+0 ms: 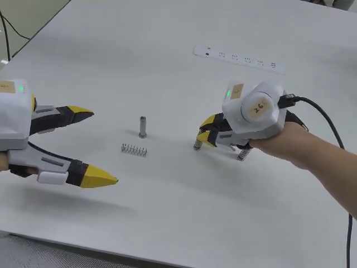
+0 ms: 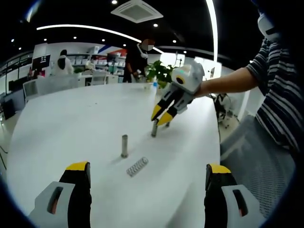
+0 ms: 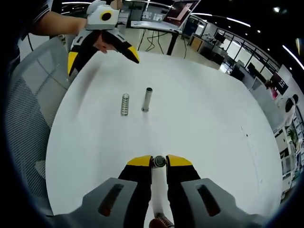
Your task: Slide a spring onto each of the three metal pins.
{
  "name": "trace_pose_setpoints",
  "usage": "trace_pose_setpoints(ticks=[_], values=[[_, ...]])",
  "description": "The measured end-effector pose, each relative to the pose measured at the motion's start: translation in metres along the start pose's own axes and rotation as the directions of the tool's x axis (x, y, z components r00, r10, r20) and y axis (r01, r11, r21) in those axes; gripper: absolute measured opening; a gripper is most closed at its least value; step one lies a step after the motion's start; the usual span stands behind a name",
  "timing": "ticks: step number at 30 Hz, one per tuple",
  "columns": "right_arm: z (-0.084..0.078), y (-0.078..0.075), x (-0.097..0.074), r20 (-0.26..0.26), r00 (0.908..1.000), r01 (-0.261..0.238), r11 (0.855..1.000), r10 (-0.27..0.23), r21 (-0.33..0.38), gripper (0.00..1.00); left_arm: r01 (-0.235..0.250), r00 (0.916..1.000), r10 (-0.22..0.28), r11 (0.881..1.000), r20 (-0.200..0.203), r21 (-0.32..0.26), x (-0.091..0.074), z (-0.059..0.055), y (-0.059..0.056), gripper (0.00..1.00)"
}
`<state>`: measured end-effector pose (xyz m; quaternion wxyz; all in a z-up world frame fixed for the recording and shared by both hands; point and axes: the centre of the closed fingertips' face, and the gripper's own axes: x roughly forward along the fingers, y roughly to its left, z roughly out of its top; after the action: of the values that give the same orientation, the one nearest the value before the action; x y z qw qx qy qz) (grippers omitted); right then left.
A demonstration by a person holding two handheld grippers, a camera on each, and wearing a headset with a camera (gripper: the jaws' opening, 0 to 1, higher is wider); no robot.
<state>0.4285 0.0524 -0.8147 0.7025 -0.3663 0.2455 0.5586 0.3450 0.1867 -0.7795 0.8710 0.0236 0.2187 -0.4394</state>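
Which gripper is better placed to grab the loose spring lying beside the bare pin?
Left. The left gripper is open, its jaws pointing at the spring close ahead. The right gripper is farther off, shut on a spring-covered pin.

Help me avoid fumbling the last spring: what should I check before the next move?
1. The loose spring lies flat on the table, free to pick: ok.
2. The bare pin stands upright beside it, no spring on it: ok.
3. The left tongs are open and hold nothing: ok.
4. The right tongs are free to help: not ok, shut on the gripped pin.
5. The gripped pin is fully sprung: cannot tell, the tongs cover its top.
6. The third pin carries a spring: ok.
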Motion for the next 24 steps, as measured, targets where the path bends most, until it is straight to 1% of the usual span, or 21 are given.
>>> trace_pose_setpoints(ticks=[1,3,6,8,9,11,14,18,19,21,23,24], values=[[0.002,0.0,-0.001,0.015,0.9999,0.004,1.0,-0.004,0.008,0.1,0.0,1.0,0.0,1.0,0.0,0.001,0.0,0.0,0.0,0.98],[0.005,-0.002,-0.004,0.03,0.9994,0.014,0.999,-0.015,0.031,0.14,0.001,1.0,-0.001,1.0,0.002,0.0,0.0,0.001,0.0,0.98],[0.007,-0.003,-0.008,0.046,0.9987,0.019,0.998,-0.022,0.06,0.15,0.002,1.0,-0.002,1.0,0.002,0.0,0.001,0.001,0.0,0.98],[0.011,-0.003,-0.013,0.081,0.9959,0.03,0.994,-0.039,0.108,0.15,0.0,1.0,0.0,1.0,0.006,0.0,0.001,0.002,0.0,0.98],[0.011,-0.004,-0.015,0.101,0.9941,0.025,0.99,-0.039,0.136,0.15,0.0,0.9999,0.0,1.0,0.01,-0.002,0.001,0.003,0.001,0.98],[0.015,-0.006,-0.022,0.152,0.9865,0.026,0.975,-0.061,0.219,0.16,-0.003,0.9999,0.003,1.0,0.014,-0.003,0.0,0.005,0.002,0.98],[0.017,-0.01,-0.031,0.209,0.9738,0.021,0.951,-0.089,0.308,0.16,-0.006,0.9997,0.006,1.0,0.022,-0.005,0.0,0.007,0.003,0.98],[0.017,-0.009,-0.042,0.245,0.9636,0.014,0.934,-0.108,0.357,0.17,-0.006,0.9996,0.007,1.0,0.028,-0.006,0.001,0.01,0.003,0.98],[0.017,-0.009,-0.045,0.254,0.9605,0.016,0.932,-0.115,0.361,0.17,-0.006,0.9996,0.006,1.0,0.028,-0.006,0.001,0.01,0.003,0.98],[0.016,-0.005,-0.049,0.259,0.9589,0.013,0.93,-0.115,0.367,0.18,-0.005,0.9995,0.005,1.0,0.031,-0.006,0.002,0.011,0.002,0.98],[0.017,-0.001,-0.054,0.277,0.9537,0.004,0.924,-0.118,0.381,0.18,-0.004,0.9994,0.004,1.0,0.034,-0.006,0.002,0.013,0.002,0.98],[0.017,0.001,-0.056,0.281,0.9523,0.002,0.924,-0.119,0.383,0.18,-0.004,0.9994,0.004,1.0,0.035,-0.006,0.002,0.013,0.002,0.98]])
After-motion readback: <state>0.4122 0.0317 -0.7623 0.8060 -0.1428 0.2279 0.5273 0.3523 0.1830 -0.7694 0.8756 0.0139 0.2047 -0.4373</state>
